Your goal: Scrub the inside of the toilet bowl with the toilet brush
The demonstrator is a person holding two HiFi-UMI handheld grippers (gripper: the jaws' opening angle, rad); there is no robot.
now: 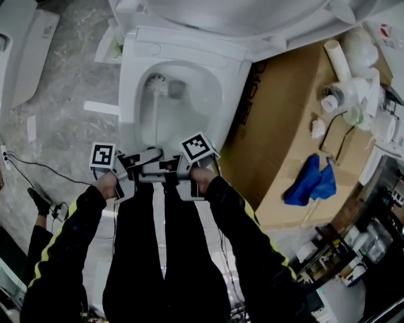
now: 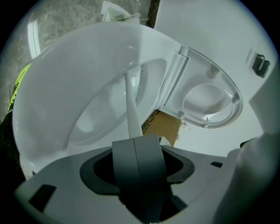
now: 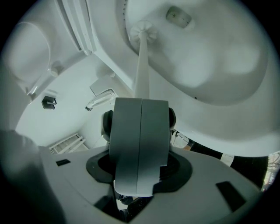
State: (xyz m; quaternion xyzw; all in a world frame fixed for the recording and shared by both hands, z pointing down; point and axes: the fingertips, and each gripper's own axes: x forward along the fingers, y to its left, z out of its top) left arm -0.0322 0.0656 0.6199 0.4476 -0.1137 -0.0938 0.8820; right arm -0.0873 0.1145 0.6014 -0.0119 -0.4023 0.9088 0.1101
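The toilet brush [image 1: 155, 110] is clamped at the near end of its thin white handle by both tools. The left gripper [image 2: 135, 142] has its jaws pressed together with the handle rising from their tips, and the right gripper [image 3: 141, 103] shows the same, its jaws closed and the handle running straight away from them. In the head view the two grippers meet tip to tip at the near rim, so both grips sit close together on the handle's end.

From there the handle reaches away across the toilet bowl [image 1: 129, 94] to the brush head [image 3: 142, 31], which lies at the far left of the basin, against or very near the inner wall and just left of the grey outlet [image 1: 177, 88]. The lid [image 1: 240, 16] stands raised beyond it.

The scrubbing appears to be under way, with most of the basin's right side yet to be reached. To do it well, the person should press the bristles into the porcelain and sweep them round the wall, working from under the rim down toward the outlet. Because both grips are at one end (little leverage there), the handle may flex or twist in the jaws, so firm clamping and short, steady strokes seem wise.

A cardboard box [image 1: 284, 126] stands just right of the toilet with a blue cloth [image 1: 312, 180] on it, and a dark cable [image 1: 38, 165] trails over the grey floor to the left.
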